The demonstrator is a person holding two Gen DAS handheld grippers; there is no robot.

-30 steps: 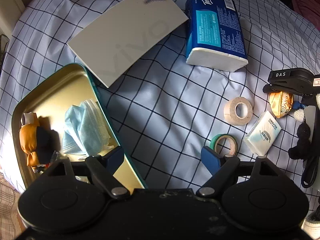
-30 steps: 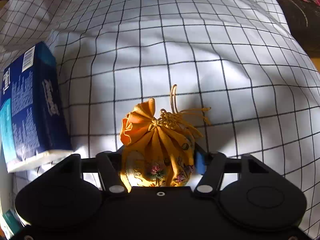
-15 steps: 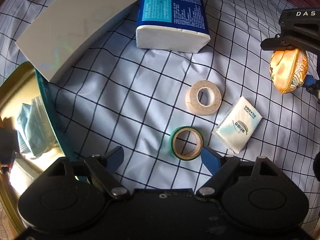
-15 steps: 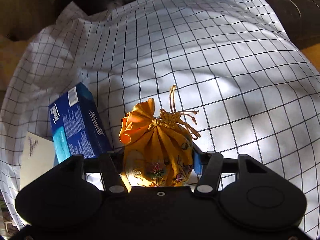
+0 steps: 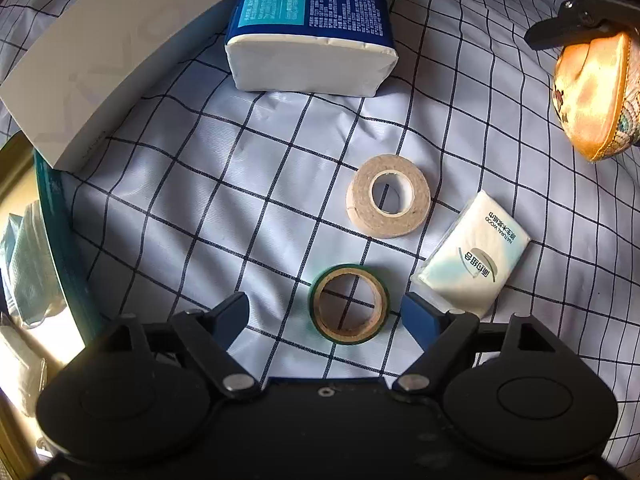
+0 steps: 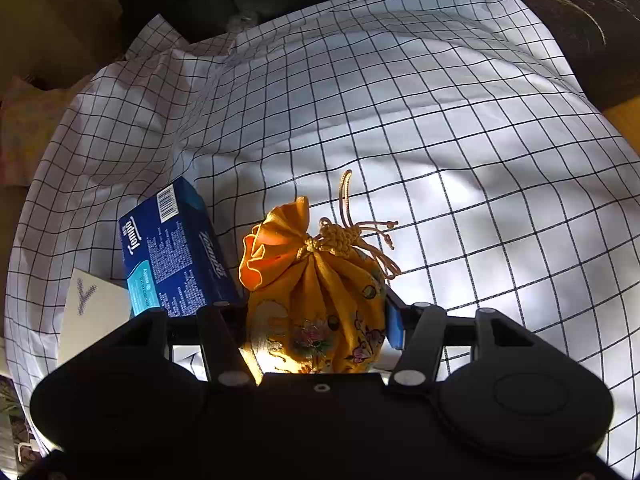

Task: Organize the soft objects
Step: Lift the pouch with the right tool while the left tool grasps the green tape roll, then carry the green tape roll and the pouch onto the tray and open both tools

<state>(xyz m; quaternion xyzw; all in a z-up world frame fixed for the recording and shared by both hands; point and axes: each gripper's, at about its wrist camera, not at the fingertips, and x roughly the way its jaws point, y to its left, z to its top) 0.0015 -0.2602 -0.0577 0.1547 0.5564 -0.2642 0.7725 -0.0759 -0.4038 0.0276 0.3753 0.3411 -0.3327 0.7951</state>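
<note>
Pouch fills right hand-held gripper above open cloth.

Yellow floral pouch, green tape roll, black-checked white cloth

You can read "Tempo" on the blue tissue pack. Beside it, the white box shows a "Y". The small tissue packet reads "NATURAL WOOD", I think.
</note>
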